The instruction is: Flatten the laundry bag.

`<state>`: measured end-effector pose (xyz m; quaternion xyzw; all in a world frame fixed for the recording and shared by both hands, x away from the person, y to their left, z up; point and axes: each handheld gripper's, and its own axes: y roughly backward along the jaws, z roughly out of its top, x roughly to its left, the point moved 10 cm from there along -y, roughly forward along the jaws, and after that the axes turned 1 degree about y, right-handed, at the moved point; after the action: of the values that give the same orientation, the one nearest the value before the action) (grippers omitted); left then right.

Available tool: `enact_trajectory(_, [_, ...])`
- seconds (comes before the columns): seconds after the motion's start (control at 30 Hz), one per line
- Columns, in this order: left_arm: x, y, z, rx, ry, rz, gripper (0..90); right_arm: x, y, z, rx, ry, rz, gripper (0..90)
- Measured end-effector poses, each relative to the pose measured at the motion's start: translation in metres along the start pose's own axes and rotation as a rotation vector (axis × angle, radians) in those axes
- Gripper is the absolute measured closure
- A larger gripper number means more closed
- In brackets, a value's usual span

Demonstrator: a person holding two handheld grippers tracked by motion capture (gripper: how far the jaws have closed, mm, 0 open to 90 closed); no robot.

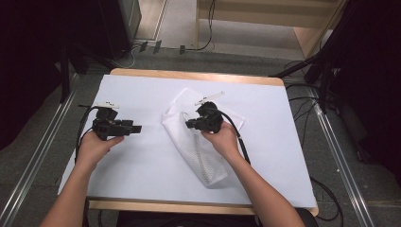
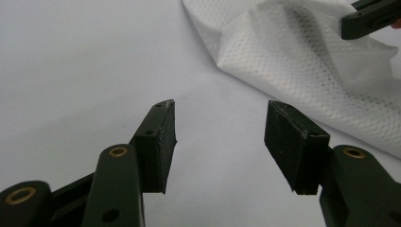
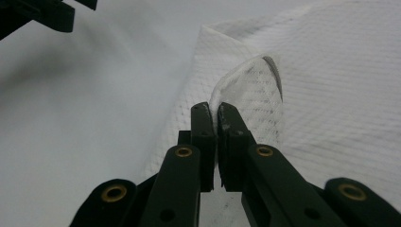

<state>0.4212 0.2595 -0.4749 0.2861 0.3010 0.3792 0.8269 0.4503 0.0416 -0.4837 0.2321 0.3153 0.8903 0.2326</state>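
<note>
A white mesh bag (image 1: 204, 158) lies crumpled across the middle of the white-covered table (image 1: 137, 175). My right gripper (image 1: 188, 125) sits over the bag's upper part. In the right gripper view its jaws (image 3: 213, 111) are shut on a raised fold of the mesh bag (image 3: 331, 71), and the pinched edge stands up in a loop. My left gripper (image 1: 139, 128) is held to the left of the bag, pointing toward it. Its jaws (image 2: 220, 137) stand open over bare table with nothing between them, a short way from the bag (image 2: 302, 71).
The table's wooden rim (image 1: 194, 74) shows along the far edge. Cables (image 1: 302, 101) lie on the floor to the right, and metal rails (image 1: 340, 161) run along both sides. A wooden unit (image 1: 307, 28) stands behind the table.
</note>
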Motion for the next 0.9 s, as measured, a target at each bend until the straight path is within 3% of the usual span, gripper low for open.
enact_trajectory(0.2, [0.013, 0.009, 0.005, -0.036, 0.021, -0.009, 43.7, 0.026, -0.011, 0.016, 0.004, 0.043, 0.030, 87.7])
enact_trajectory(0.5, [0.018, 0.011, 0.008, -0.053, 0.021, -0.019, 43.7, 0.063, -0.032, 0.031, 0.026, 0.100, 0.078, 87.6])
enact_trajectory(0.9, [0.022, 0.013, 0.009, -0.066, 0.033, -0.021, 43.6, 0.105, -0.060, 0.025, 0.070, 0.121, 0.175, 87.3])
